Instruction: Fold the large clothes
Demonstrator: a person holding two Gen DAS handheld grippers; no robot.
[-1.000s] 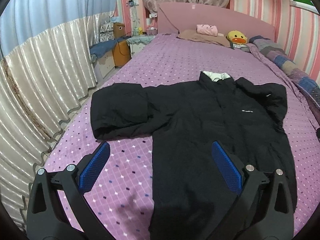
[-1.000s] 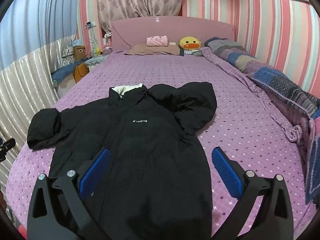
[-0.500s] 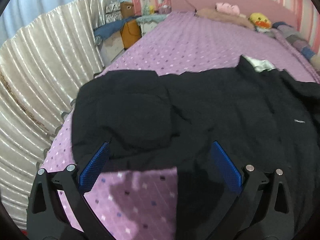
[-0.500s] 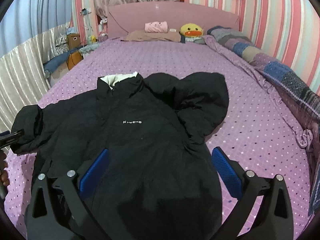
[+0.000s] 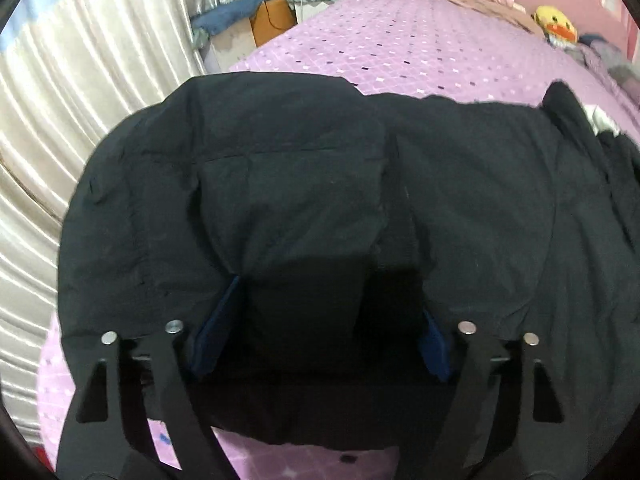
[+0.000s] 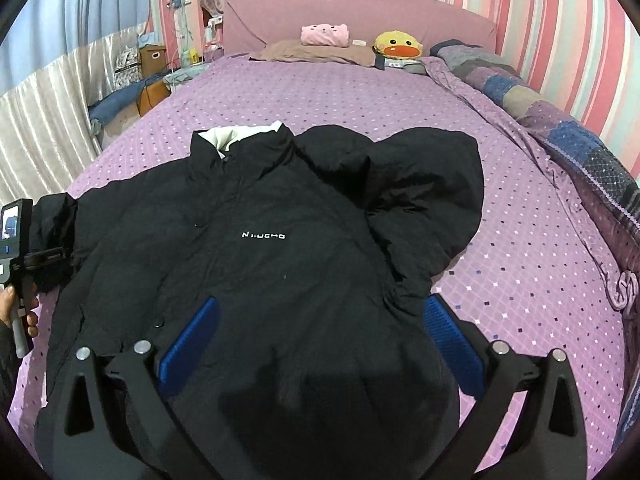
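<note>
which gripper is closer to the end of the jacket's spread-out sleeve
Left. The left gripper is down on that sleeve, jaws closing with its fabric between them. The right gripper hovers open over the jacket body, away from the sleeve.

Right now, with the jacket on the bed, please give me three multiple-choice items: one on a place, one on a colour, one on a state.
1. Where is the yellow duck toy?
A. at the headboard end of the bed
B. on the jacket
C. on the floor

2. What colour are the pads of the right gripper?
A. red
B. blue
C. green

3. What lies between the fingers of the left gripper?
A. nothing
B. a pillow
C. the sleeve of the black jacket

Answers:
1 A, it sits beside the pillow.
2 B, both pads are blue.
3 C, the jaws are closing around black sleeve fabric.
</note>
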